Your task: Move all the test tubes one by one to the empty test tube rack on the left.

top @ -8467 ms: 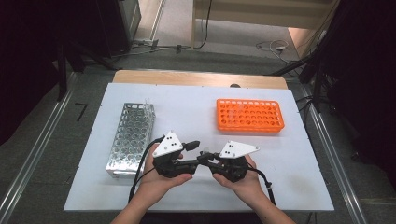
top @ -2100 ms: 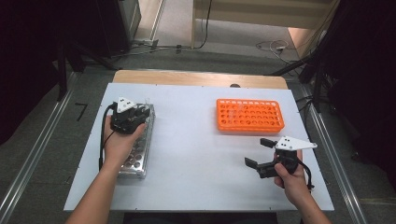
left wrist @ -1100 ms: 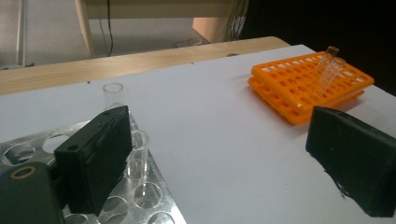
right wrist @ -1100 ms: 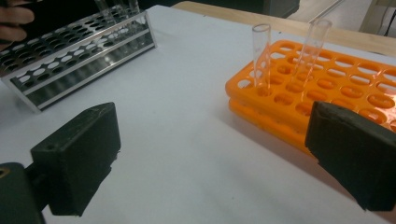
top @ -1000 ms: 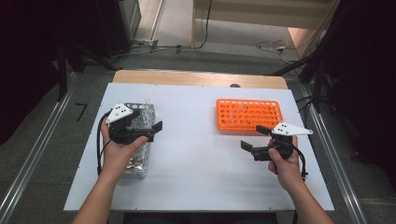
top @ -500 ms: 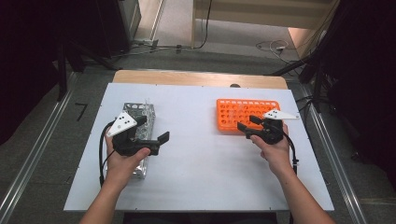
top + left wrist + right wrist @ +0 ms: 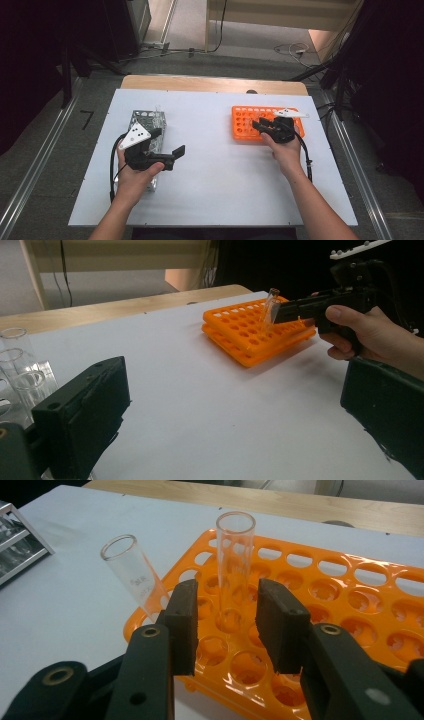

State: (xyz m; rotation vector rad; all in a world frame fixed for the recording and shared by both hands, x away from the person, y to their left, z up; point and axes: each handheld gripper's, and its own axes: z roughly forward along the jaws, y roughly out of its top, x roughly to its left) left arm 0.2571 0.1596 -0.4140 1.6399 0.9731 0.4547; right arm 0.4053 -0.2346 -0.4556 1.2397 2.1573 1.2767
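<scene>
Evidently positioned for extraction: right gripper (image 7: 227, 592) at orange rack (image 7: 320, 575), jaws just closing either side of upright glass tube (image 7: 236, 545) seated in its hole (pads not yet pressing). Left gripper (image 7: 167, 141) held wide apart beside metal rack (image 7: 145, 117), presumably awaiting transfer.

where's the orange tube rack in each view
High view: the orange tube rack lies right of centre on the white table, with the right gripper over it.
Left gripper view: upper middle, far across the table, right gripper at its right end.
Right gripper view: centre and right, behind the black fingers.
Shared landmark: the right gripper at the rack; both gripper views show a clear glass tube standing in it.
</scene>
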